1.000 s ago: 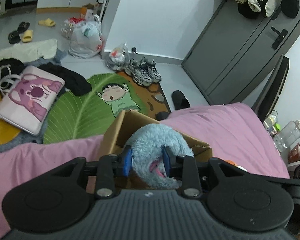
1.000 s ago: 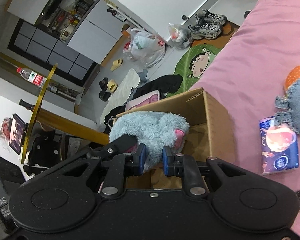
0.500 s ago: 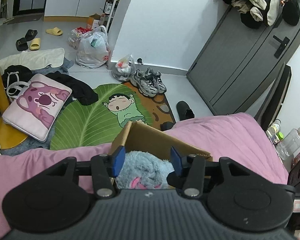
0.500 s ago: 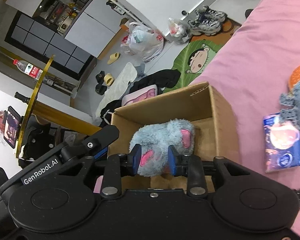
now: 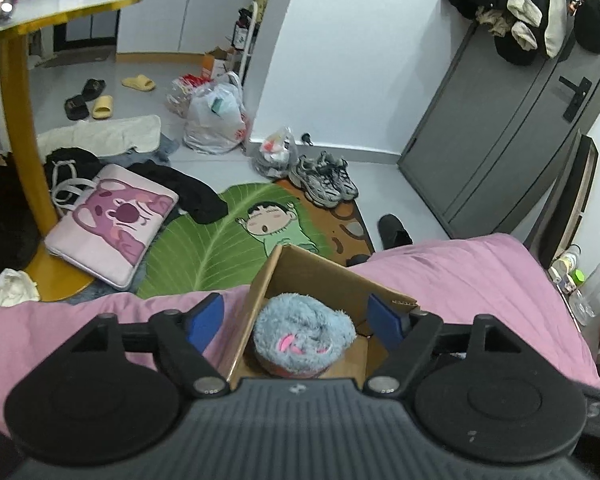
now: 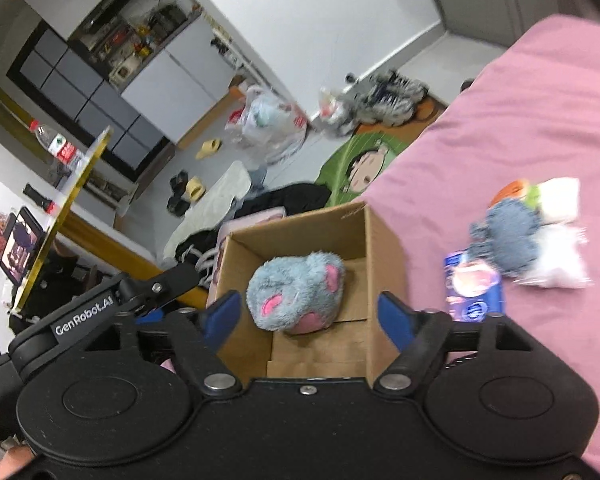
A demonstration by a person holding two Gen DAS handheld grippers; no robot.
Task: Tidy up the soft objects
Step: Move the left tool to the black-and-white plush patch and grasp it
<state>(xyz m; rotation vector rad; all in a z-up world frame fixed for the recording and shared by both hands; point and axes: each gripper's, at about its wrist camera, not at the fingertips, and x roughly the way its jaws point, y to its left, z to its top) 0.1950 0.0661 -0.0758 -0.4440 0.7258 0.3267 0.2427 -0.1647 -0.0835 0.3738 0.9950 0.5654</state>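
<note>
Plush toy (image 5: 304,330) lies in box (image 6: 382,256), below both grippers' opening, empty jaws.

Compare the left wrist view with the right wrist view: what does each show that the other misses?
Left wrist only: the grey door hung with dark clothes, and bottles beside the bed. Right wrist only: a small pile on the pink bedspread, a blue-grey plush and a blue packet. Both: the cardboard box holding the blue furry slipper, with that view's own claw opening above it, nothing between its fingers.
</note>
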